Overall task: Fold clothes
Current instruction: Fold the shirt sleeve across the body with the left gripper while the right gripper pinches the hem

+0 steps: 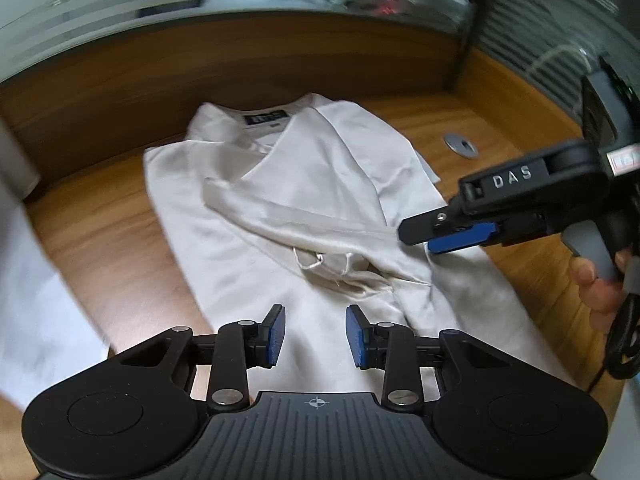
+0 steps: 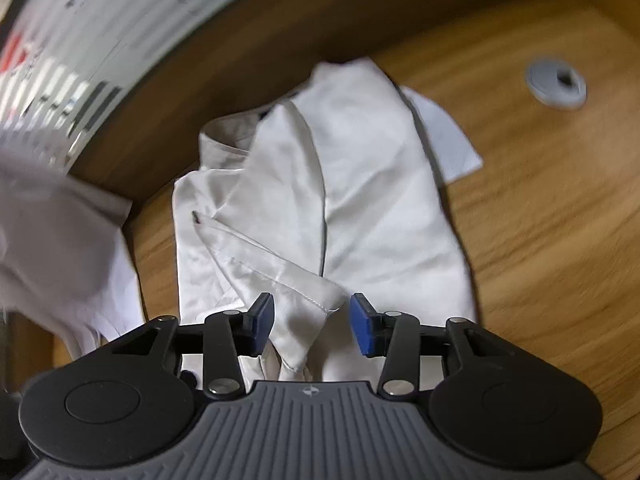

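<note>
Lengthwise, shirt [image 1: 256, 208] collar points toward far edge.

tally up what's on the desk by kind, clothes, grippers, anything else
Clothes: 2, a cream shirt and a white garment at the desk's left edge
Grippers: 2, left gripper and right gripper
Grommets: 1, a grey grommet
Total: 5
</note>
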The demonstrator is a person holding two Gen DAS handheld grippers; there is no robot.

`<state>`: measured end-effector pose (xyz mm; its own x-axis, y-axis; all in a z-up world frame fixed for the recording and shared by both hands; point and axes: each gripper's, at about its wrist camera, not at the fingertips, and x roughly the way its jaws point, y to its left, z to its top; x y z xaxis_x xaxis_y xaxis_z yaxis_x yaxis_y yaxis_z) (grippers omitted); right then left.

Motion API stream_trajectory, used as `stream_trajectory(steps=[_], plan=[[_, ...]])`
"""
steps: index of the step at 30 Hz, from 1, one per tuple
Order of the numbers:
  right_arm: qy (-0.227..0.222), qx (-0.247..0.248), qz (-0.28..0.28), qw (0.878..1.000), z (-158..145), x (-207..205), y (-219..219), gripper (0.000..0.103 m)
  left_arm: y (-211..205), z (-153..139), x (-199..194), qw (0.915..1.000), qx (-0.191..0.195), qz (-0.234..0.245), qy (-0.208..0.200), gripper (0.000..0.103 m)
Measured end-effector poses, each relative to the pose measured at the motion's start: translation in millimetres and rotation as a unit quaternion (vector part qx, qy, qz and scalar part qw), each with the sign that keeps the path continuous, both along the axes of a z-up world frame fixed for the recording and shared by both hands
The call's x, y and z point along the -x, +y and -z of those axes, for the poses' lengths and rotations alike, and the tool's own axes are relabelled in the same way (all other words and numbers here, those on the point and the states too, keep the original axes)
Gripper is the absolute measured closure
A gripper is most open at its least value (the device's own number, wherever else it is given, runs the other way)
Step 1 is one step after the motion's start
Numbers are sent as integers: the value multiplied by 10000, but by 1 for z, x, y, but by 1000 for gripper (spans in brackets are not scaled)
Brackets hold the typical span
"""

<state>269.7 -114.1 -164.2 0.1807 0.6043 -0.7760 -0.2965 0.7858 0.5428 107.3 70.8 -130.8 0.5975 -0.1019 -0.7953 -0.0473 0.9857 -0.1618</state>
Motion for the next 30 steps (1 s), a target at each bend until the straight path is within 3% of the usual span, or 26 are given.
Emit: stream_trajectory(steps=[3,4,5,7,9,16,23,27,30], plan=[[334,-95,215,9992,13,-3,2,57,1,6,-11,9995,-17,299,-28,68],[422,-159,292,9986,16,-3,1,68,1,8,-15,9992,-20,388,-47,68],[492,-234,366,9978,17,-2,0,87,0,9,-18,9989,-18,469,-68,68],[492,-515,464,9964,13,1,-5,96,0,11,-23,9981,9,614,-107,69],[370,-801,549,9946,3,7,-9,97,-1,13,-28,9971,41,746,-149,75],[-249,-1023,401,9936,-39,29,-9,97,-9,15,-43,9941,215,998,-354,75],[-655,-922,-7,9936,-59,42,-4,97,-22,16,-58,9881,205,1430,-530,75],[-790,-750,-289,9936,-63,45,-2,97,-26,24,-65,9812,569,1793,-436,75],[-874,-629,-414,9933,-64,46,1,97,-24,26,-65,9801,759,1793,-400,75]])
